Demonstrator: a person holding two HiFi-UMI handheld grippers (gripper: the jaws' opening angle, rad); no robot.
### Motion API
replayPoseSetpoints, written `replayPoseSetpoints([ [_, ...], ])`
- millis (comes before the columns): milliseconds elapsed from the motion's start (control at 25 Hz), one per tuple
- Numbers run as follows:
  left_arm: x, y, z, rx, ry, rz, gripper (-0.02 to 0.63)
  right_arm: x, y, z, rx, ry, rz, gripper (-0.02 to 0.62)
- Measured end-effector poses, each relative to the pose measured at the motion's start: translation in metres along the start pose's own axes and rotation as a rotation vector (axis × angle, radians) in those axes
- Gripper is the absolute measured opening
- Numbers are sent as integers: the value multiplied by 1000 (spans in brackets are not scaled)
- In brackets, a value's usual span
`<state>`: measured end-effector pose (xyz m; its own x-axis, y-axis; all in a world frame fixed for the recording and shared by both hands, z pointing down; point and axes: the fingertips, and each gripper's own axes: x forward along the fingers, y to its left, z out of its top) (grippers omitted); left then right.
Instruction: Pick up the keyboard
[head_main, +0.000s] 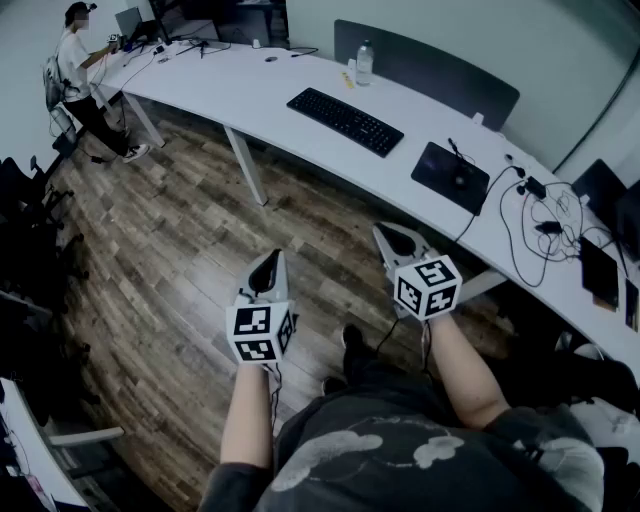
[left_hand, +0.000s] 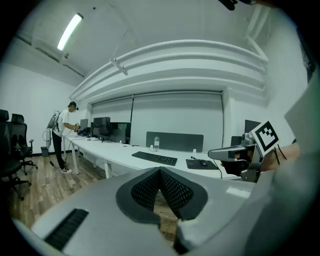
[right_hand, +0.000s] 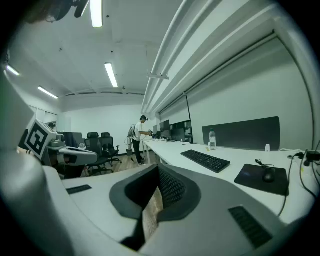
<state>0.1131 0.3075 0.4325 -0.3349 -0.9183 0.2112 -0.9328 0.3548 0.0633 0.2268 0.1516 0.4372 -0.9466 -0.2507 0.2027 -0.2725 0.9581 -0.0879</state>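
Observation:
A black keyboard (head_main: 345, 121) lies on the long white desk (head_main: 300, 140), well ahead of both grippers; it also shows as the keyboard (left_hand: 154, 158) in the left gripper view and the keyboard (right_hand: 205, 160) in the right gripper view. My left gripper (head_main: 268, 266) hangs over the wooden floor, short of the desk, jaws shut and empty. My right gripper (head_main: 393, 240) is held beside it near the desk's front edge, also shut with nothing in it. Neither touches the keyboard.
A black mouse pad (head_main: 450, 176) with a mouse lies right of the keyboard, with tangled cables (head_main: 540, 225) further right. A water bottle (head_main: 364, 62) stands behind the keyboard by a grey divider (head_main: 430, 70). A person (head_main: 85, 80) stands at the desk's far left. Office chairs (right_hand: 95, 145) are on the left.

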Motion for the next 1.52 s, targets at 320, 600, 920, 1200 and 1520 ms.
replayPoseSetpoints([
  [320,-13,-6,-12,-23,21,0,0,-6,8,-9,-4,13,10,-2],
  [600,-16,5,-22,-45,28,-5,0,-4,10,-13,57,-20,24,0],
  [920,35,24,-16,-19,21,-22,0,40,-35,-15,94,-27,-34,1],
  [1200,122,40,-7,13,54,-55,0,108,-97,-11,161,-22,-65,2],
  [1520,225,57,15,19,99,-69,0,184,-169,1,185,13,-61,23],
])
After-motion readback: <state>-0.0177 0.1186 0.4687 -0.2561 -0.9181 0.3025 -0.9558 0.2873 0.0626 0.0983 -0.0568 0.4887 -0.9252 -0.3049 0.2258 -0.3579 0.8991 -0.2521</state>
